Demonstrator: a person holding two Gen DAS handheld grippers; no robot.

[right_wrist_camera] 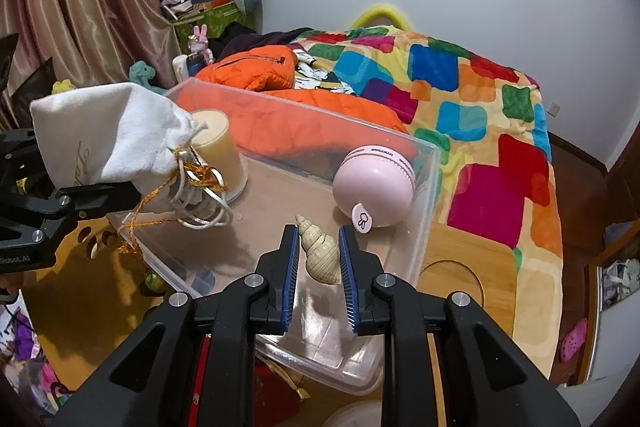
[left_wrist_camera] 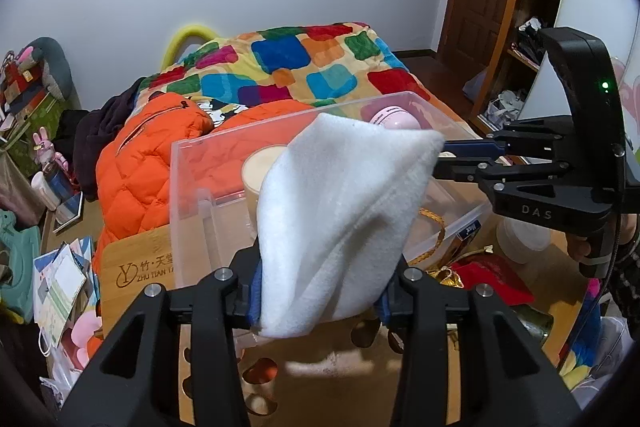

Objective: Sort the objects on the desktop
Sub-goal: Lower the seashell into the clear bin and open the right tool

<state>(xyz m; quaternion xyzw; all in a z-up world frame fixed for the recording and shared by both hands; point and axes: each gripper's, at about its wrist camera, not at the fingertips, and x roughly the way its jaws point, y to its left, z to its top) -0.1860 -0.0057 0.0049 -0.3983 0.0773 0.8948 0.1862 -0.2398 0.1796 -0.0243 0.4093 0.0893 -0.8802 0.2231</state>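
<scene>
Left gripper [left_wrist_camera: 320, 291] clamps the white pouch [left_wrist_camera: 340, 227], right gripper [right_wrist_camera: 318, 267] pinches the spiral shell [right_wrist_camera: 318, 251] — ease both low inside the clear bin [right_wrist_camera: 424, 211] before letting go.

The left gripper [left_wrist_camera: 320, 303] is matte black plastic, with angular linkage arms with triangular cut-outs, round silver screws at the joints and blue ribbed pads on its fingers [left_wrist_camera: 256, 297]. The right gripper [right_wrist_camera: 318, 267] matches it: black arms, silver screws, blue ribbed fingers [right_wrist_camera: 347, 267]. From the left camera its body shows white letters "DAS", a curved black handle and a green light.
</scene>
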